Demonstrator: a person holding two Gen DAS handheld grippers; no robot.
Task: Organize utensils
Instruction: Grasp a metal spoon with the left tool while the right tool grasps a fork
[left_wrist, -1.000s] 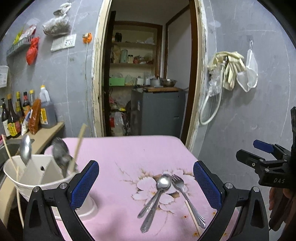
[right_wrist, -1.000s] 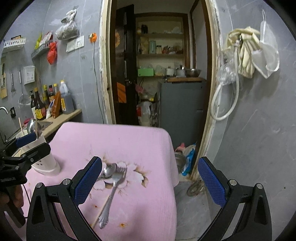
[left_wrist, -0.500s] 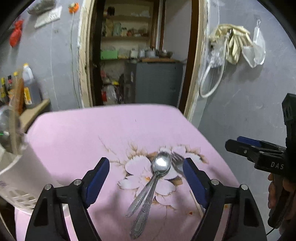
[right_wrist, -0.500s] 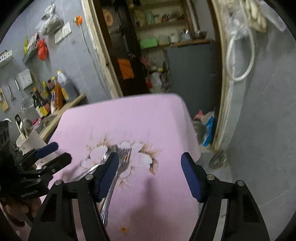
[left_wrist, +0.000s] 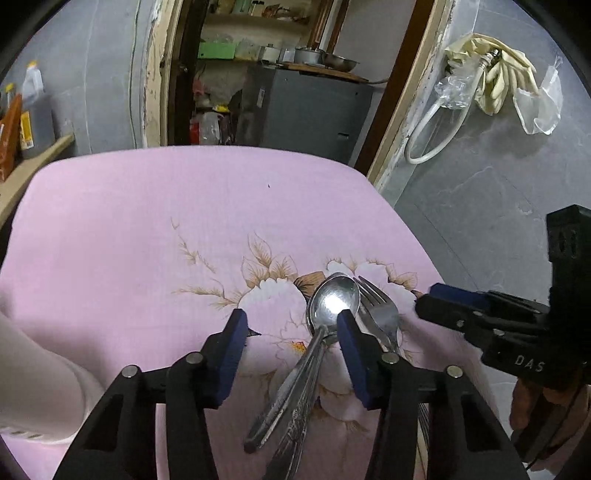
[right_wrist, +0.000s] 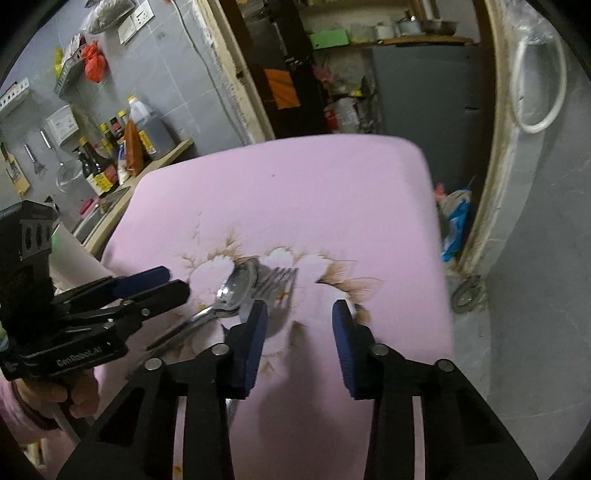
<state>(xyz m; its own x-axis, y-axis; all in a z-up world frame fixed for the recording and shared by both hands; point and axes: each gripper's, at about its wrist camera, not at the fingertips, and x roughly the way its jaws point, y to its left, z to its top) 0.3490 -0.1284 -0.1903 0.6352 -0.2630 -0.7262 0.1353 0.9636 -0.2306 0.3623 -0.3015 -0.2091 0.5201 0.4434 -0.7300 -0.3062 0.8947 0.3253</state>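
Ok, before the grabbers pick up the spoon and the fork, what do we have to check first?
1. Left gripper open: ok, its jaws stand apart.
2. Spoon between the left jaws: ok, its neck and handle run through the gap, though close to the right-hand pad.
3. Only one spoon there: not ok, two handles lie together, so a second spoon seems tucked underneath.
4. Right gripper open: ok.
5. Fork between the right jaws: not ok, it lies by the left-hand pad, not in the gap.
6. Grippers clear of each other: cannot tell, they look close over the pink cloth.
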